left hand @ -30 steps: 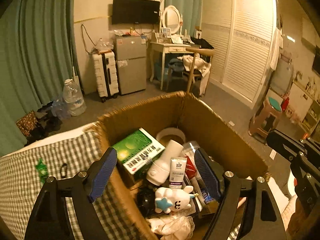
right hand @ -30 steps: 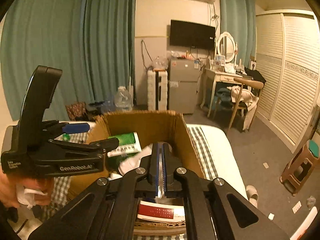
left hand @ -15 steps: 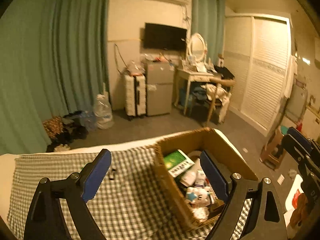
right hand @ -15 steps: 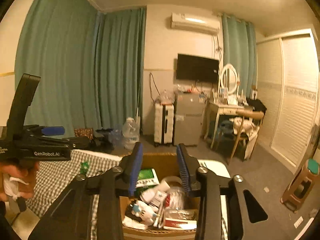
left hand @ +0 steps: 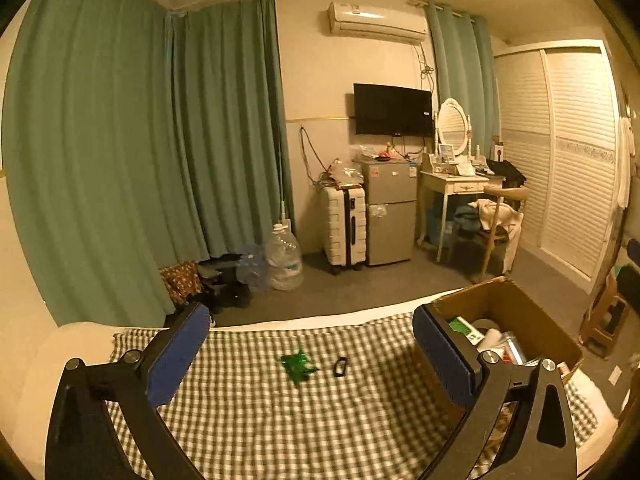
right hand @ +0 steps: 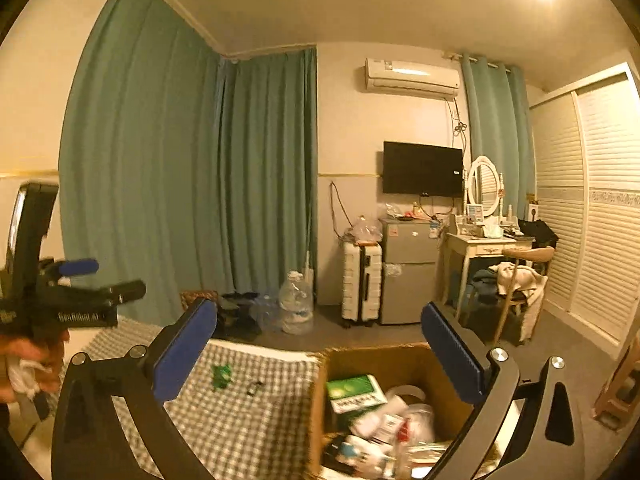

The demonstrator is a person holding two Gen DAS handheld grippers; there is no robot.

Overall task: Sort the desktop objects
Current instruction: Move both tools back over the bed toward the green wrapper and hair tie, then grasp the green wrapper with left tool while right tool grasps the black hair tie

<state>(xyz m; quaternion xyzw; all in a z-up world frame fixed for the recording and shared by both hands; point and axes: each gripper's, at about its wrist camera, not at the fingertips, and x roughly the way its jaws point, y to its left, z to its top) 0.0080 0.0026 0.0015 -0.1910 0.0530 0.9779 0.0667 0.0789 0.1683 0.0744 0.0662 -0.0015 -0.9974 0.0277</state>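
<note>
Right wrist view — right gripper [right hand: 320, 336] fingers, shut a second ago, just opened — empty.

Teal curtains [left hand: 140, 152] cover the left walls. A dark television [left hand: 393, 109] hangs under an air conditioner [left hand: 376, 24], above a white suitcase [left hand: 345, 226] beside a small grey fridge [left hand: 390, 210].

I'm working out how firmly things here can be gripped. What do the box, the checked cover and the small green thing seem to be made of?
The box looks like matte brown corrugated cardboard, with a ragged top edge. The checked cover looks like soft woven cloth, lying flat with slight creases. The small green thing is crumpled and slightly shiny, perhaps a plastic or foil wrapper; it is too small to be sure.
</note>
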